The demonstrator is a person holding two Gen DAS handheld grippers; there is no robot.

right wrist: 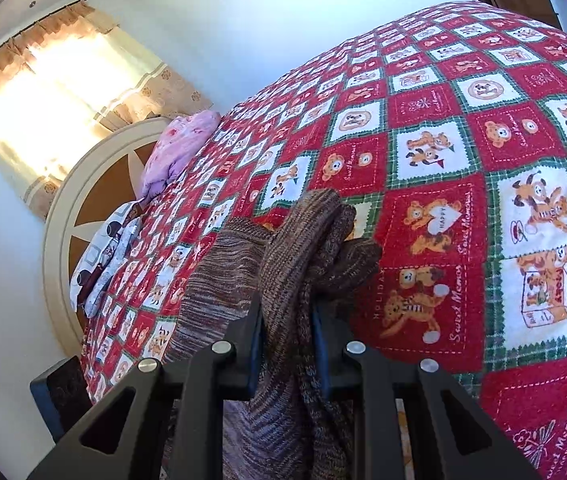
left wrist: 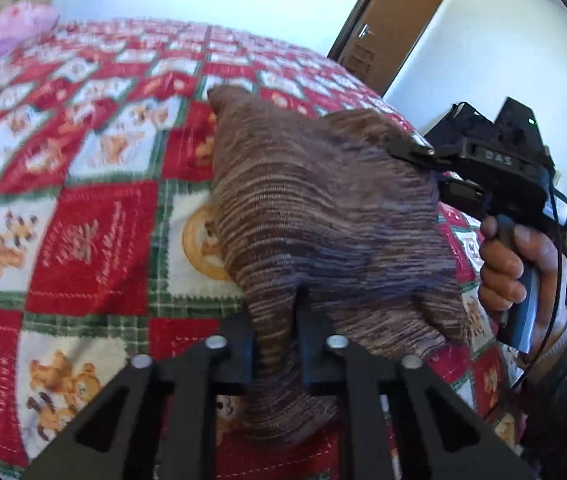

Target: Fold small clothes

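A brown striped knit garment (left wrist: 323,216) hangs between my two grippers above the red patchwork bedspread (left wrist: 95,240). My left gripper (left wrist: 275,332) is shut on its near edge, the cloth bunched between the fingers. My right gripper (left wrist: 423,160) shows in the left wrist view at the right, shut on the garment's far corner, held by a hand. In the right wrist view my right gripper (right wrist: 287,320) is shut on a bunched fold of the garment (right wrist: 307,240), which drapes down toward the bedspread (right wrist: 463,160).
A pink pillow (right wrist: 179,148) and a patterned pillow (right wrist: 111,264) lie by the round headboard (right wrist: 63,208). A curtained window (right wrist: 51,92) is beyond. A brown door (left wrist: 391,24) stands behind the bed.
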